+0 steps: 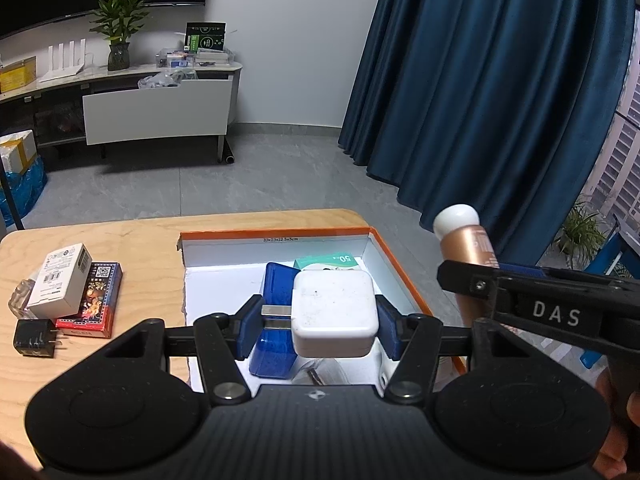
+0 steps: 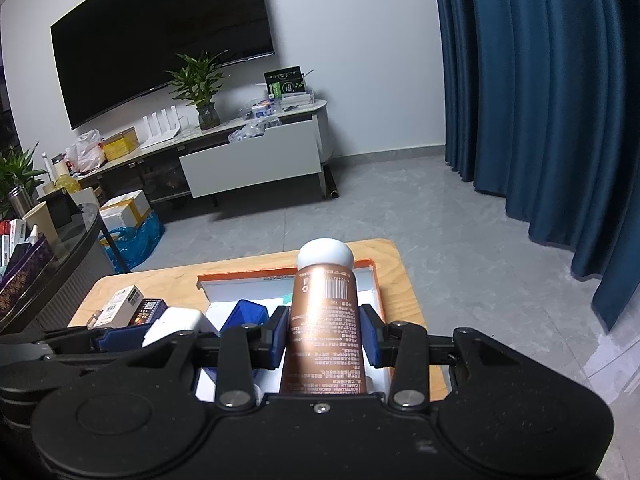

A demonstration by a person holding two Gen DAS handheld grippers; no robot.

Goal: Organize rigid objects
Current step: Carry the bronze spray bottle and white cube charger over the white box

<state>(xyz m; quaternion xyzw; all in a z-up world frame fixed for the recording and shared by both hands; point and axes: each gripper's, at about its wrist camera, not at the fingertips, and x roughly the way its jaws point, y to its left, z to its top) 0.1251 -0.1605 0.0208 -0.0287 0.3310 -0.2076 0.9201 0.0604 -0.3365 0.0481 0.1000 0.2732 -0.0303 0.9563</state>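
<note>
Wooden table [image 1: 132, 232], orange-edged box [image 1: 280, 236], charger [image 1: 334, 312] and bronze tube [image 2: 324, 320] in fingers

My white charger [image 1: 334, 318] covers most of the blue case [image 1: 276, 308] under it, the bronze tube [image 2: 326, 328] runs down behind my gripper body, and its small print's unreadable.

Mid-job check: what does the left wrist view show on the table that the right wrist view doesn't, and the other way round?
Only the left wrist view shows the black plug adapter at the table's left edge and the green-and-white carton inside the box. Only the right wrist view shows the copper tube's barcode and printed label. Both show the orange-rimmed box, the white charger in the left gripper, and the right gripper shut on the white-capped tube.
</note>
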